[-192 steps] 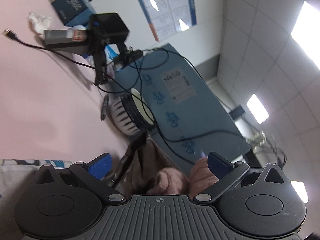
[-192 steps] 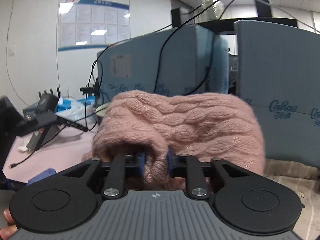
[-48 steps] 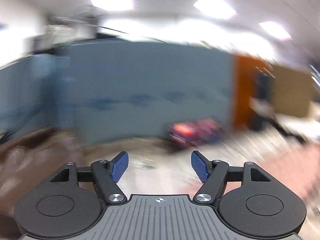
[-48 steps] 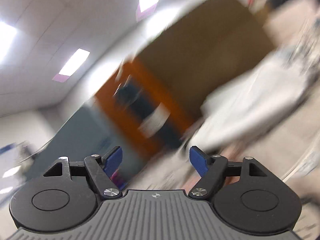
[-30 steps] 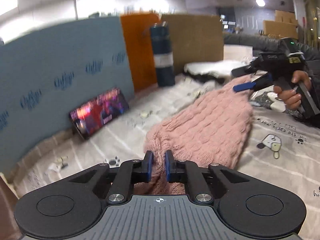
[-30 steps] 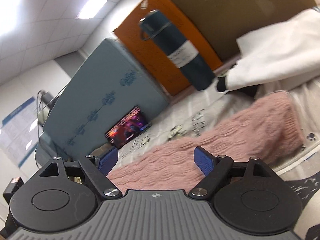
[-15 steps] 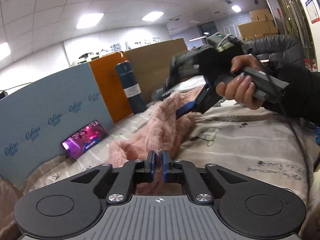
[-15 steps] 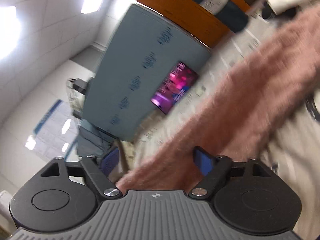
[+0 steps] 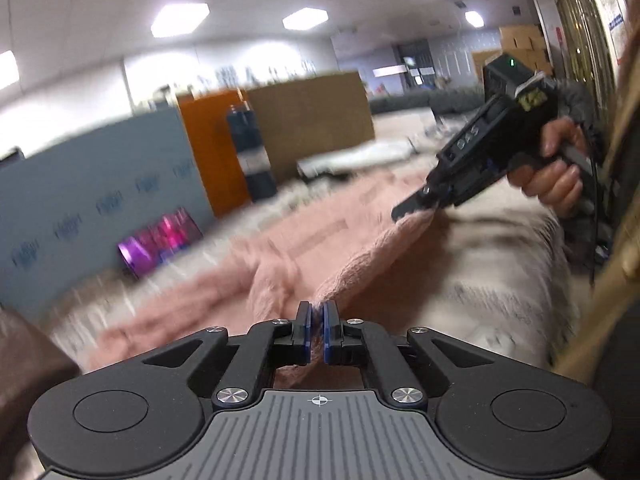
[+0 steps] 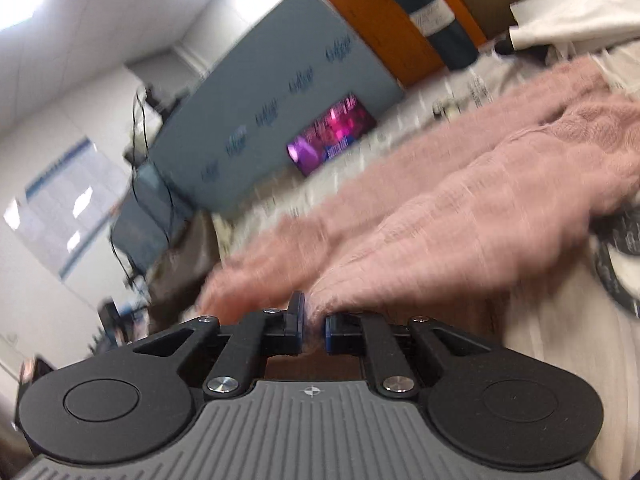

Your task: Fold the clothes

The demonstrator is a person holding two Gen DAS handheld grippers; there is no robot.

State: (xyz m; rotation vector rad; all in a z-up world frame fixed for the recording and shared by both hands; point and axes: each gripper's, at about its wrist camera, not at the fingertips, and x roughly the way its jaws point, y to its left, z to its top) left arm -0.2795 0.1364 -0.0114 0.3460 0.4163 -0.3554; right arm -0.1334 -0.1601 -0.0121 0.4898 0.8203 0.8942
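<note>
Left gripper (image 9: 316, 330): pads pressed together on a pinch of the pink sweater (image 9: 280, 256), as half a second ago.
Right gripper (image 10: 313, 330): pinching a fuzzy edge of the same sweater (image 10: 460, 216); half a second ago its pads were spread with the knit only lying between them.
Right gripper from the left wrist view (image 9: 420, 202): its tip grips the far corner of the knit, and the person's hand (image 9: 556, 172) wraps the handle; it sits lower and farther right than before.
Sweater: stretched between the two grippers, the rest lying spread over the pale printed bedsheet (image 9: 500, 272); earlier it rose in a bunch toward the right gripper, now it is flatter and wider.
Phone (image 9: 160, 240): lit purple screen, leaning against the blue foam board (image 9: 92, 188) behind the sweater, unchanged.
Dark flask (image 9: 250, 156): upright against the orange board (image 9: 208, 148), beyond the sweater.
White cloth (image 10: 576, 12): far end of the bed, past the sweater.
Sharpness: both views are motion-blurred.
</note>
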